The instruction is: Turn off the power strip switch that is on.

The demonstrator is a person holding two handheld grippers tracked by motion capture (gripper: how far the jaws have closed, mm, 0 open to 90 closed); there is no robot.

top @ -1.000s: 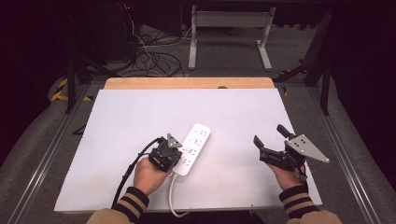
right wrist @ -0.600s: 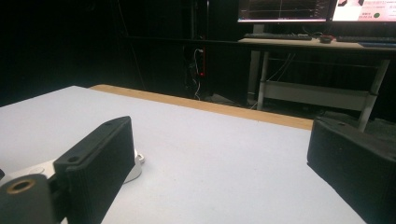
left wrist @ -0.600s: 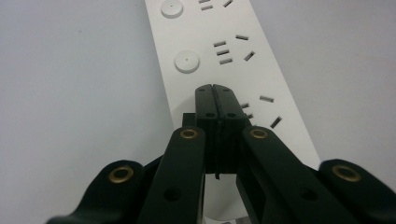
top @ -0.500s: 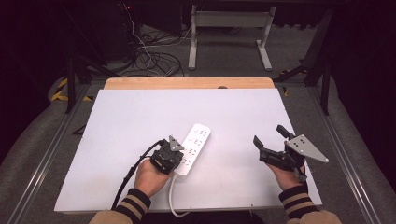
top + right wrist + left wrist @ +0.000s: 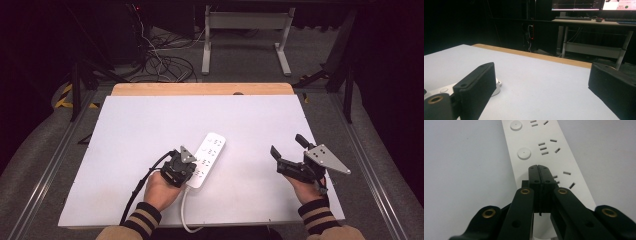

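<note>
A white power strip [image 5: 209, 157] lies slantwise on the white table, a little left of the middle near the front. My left gripper [image 5: 186, 159] rests over its near end, jaws shut with nothing between them. In the left gripper view the closed fingertips [image 5: 539, 168] sit just above the power strip [image 5: 549, 147], beside a socket and below two round buttons; whether they touch it I cannot tell. My right gripper [image 5: 287, 146] hovers to the right, apart from the strip, jaws open and empty. In the right gripper view its wide-spread jaws frame bare table, with the strip's end [image 5: 497, 87] behind the left one.
The strip's white cord [image 5: 186, 210] runs off the table's front edge. The white tabletop [image 5: 140, 120] ends in a wooden strip [image 5: 200, 89] at the far side. Beyond it are a desk frame [image 5: 245, 30] and floor cables [image 5: 165, 65].
</note>
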